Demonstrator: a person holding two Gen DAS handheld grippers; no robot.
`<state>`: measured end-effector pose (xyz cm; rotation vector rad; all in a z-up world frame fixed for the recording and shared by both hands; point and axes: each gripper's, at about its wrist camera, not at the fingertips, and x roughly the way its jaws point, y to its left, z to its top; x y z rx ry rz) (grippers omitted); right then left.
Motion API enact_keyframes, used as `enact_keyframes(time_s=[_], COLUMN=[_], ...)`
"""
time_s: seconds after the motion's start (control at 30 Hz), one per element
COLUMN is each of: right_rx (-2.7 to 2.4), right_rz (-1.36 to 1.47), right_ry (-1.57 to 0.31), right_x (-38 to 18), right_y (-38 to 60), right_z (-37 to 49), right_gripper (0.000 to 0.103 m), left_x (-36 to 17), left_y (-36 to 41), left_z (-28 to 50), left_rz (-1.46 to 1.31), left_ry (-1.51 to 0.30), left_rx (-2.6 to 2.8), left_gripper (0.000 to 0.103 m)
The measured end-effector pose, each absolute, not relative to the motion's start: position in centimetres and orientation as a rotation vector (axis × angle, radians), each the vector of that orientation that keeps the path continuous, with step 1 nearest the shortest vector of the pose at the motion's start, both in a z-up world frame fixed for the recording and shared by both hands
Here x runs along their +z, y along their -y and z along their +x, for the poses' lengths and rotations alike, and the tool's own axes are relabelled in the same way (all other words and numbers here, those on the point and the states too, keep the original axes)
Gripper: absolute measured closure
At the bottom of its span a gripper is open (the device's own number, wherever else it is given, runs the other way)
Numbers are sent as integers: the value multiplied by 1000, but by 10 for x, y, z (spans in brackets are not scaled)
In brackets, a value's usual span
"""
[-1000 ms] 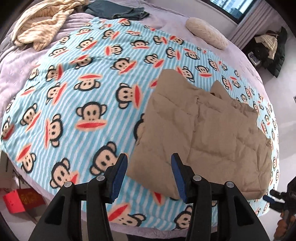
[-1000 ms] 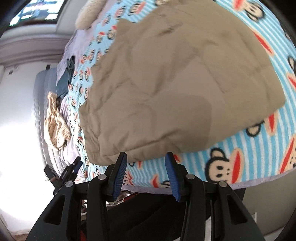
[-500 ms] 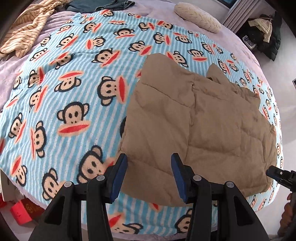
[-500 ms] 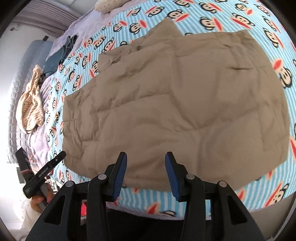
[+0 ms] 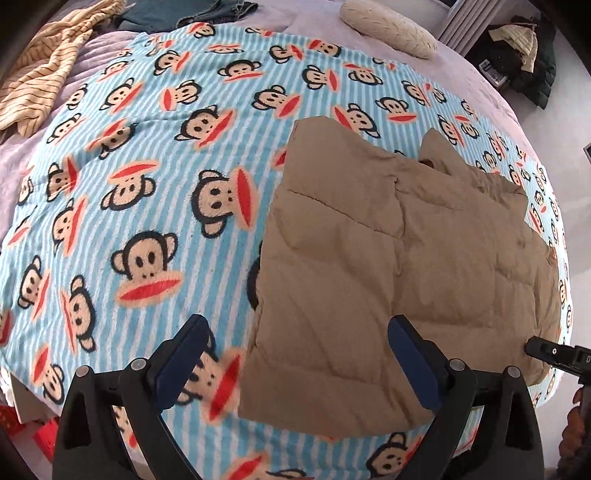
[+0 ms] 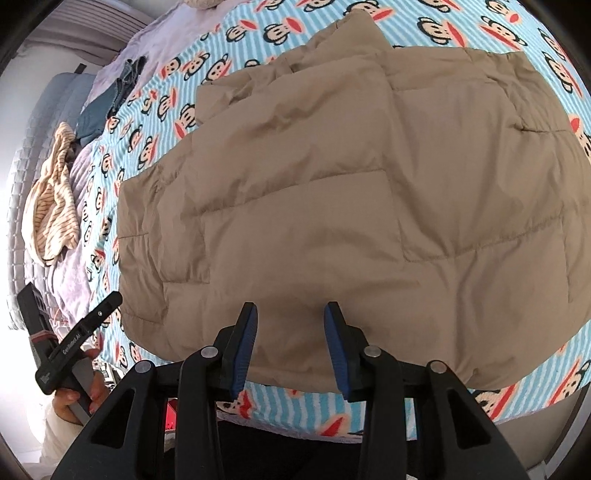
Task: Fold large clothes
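At the bottom of the left wrist view, the left gripper [image 5: 297, 354], black with blue-padded fingers, is hovering with its jaws spread wide apart and holding nothing; its left finger is showing over the blanket and its right finger over the near left part of the garment. At the bottom of the right wrist view, the right gripper [image 6: 290, 345], of the same black and blue build, is hanging over the garment's near edge with its jaws apart and nothing between them. The tan quilted puffer jacket [image 5: 399, 266], folded into a rough rectangle, is lying flat on the right half of the left wrist frame and is filling the centre of the right wrist frame [image 6: 354, 206], its collar end pointing toward the top. Under it, the light blue striped fleece blanket printed with monkey faces [image 5: 147, 177] is spreading across the bed. In the lower left of the right wrist view, the person's left hand [image 6: 79, 397] is gripping the other tool's handle. Farther off, a cream striped knit garment [image 5: 40, 77] is lying crumpled at the upper left, dark teal clothing [image 5: 184, 14] is sitting at the top edge, and a cream oval pillow [image 5: 388, 27] is resting at the upper right.
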<state>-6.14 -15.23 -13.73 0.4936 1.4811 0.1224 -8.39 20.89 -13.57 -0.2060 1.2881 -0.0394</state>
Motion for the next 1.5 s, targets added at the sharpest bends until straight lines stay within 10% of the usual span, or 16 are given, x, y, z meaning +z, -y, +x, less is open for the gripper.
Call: enact_keyframes(time_s=[0.73, 0.77, 0.83, 0.93, 1.5], right_rx=[53, 50, 40, 12, 26], right_rz=[437, 433, 430, 414, 522], right_ry=[-1529, -1528, -1513, -1459, -1235], right_x=[-139, -138, -135, -127, -193], right_y=[142, 142, 141, 143, 174], right_z=[-61, -60, -60, -56, 48], right_gripper=[62, 62, 62, 62, 89], left_x=[-238, -239, -237, -223, -66], left_y=[-203, -200, -193, -187, -104], left_z=[-8, -6, -5, -9, -50], left_rz=[-399, -395, -414, -440, -350], left_ry=[-1513, -1511, -1512, -1489, -1313], left_rx=[-544, -549, -600, -636, -602], left_gripper=[6, 12, 58, 80, 83])
